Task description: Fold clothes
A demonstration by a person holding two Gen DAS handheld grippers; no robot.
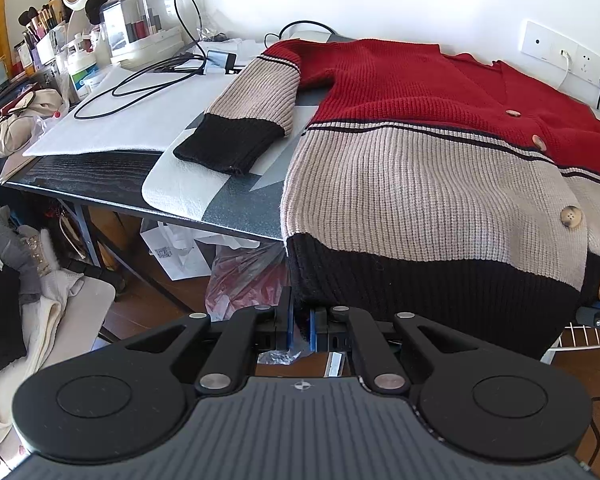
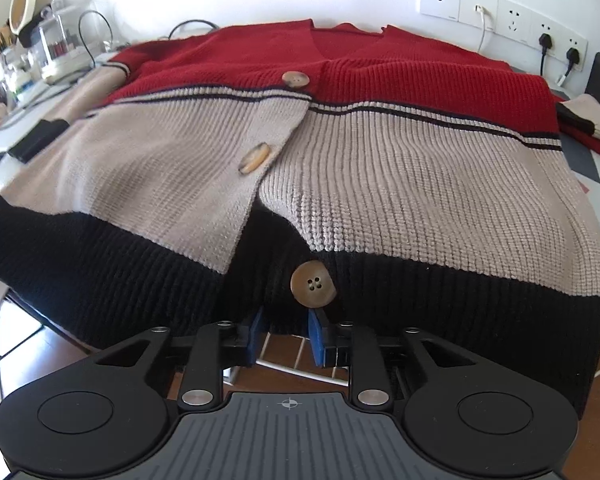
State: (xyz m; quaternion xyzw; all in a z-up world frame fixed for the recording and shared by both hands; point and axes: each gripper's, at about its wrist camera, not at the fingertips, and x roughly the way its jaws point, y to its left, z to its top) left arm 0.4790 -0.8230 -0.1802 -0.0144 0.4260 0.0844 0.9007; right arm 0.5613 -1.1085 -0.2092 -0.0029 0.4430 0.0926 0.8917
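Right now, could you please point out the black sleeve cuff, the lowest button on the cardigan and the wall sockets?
black sleeve cuff point(image 1: 228, 146): left wrist view, middle of the ribbed black band.
lowest button point(image 2: 313, 283): right wrist view, centre, at its four holes.
wall sockets point(image 2: 500, 16): right wrist view, white faceplate.

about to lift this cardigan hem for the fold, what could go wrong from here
1. The left claw pinches only the corner of the black hem; thick knit may slip out on the lift.
2. The right claw is not clamped on the hem, with a button just above; closing might catch it.
3. The cardigan front is partly unbuttoned, so the flap may swing open.
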